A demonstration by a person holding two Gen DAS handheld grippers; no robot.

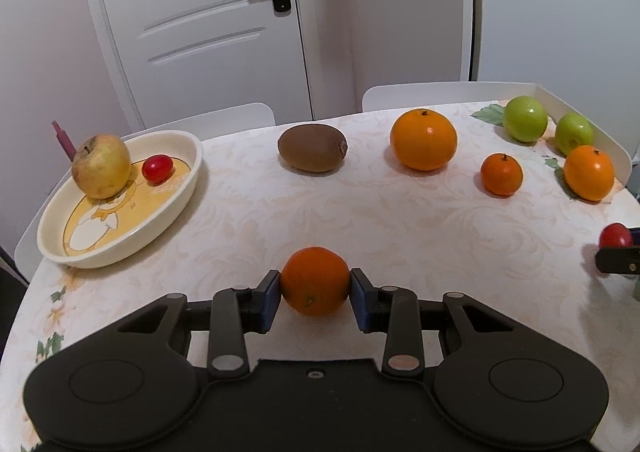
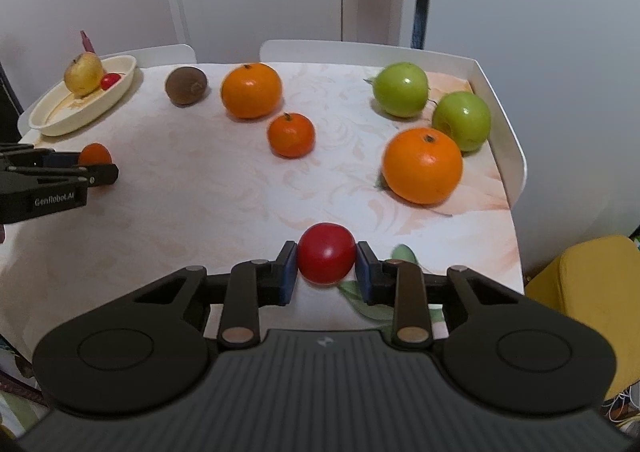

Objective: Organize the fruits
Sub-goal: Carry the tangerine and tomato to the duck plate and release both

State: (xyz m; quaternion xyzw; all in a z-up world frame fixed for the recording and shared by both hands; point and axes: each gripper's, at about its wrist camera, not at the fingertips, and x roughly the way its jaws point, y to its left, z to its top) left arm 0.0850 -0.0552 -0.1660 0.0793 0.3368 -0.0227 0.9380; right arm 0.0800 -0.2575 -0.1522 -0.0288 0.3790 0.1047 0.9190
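Note:
My left gripper (image 1: pixel 315 294) is shut on a small tangerine (image 1: pixel 315 280) just above the tablecloth; it also shows in the right wrist view (image 2: pixel 94 154). My right gripper (image 2: pixel 327 268) is shut on a red tomato (image 2: pixel 326 253), seen at the right edge of the left wrist view (image 1: pixel 615 236). A cream dish (image 1: pixel 176 197) at the far left holds a yellow apple (image 1: pixel 101 165) and a small red tomato (image 1: pixel 158 169). A kiwi (image 1: pixel 313 147), two oranges (image 1: pixel 423 139) (image 1: pixel 589 172), a tangerine (image 1: pixel 501 174) and two green apples (image 1: pixel 525 118) (image 1: pixel 573 133) lie on the table.
The table (image 1: pixel 360 219) has a pale floral cloth; white chair backs (image 1: pixel 448 93) stand behind it and at its right side (image 2: pixel 504 131). A yellow seat (image 2: pixel 592 292) is at the lower right. A white door (image 1: pixel 208 19) is behind.

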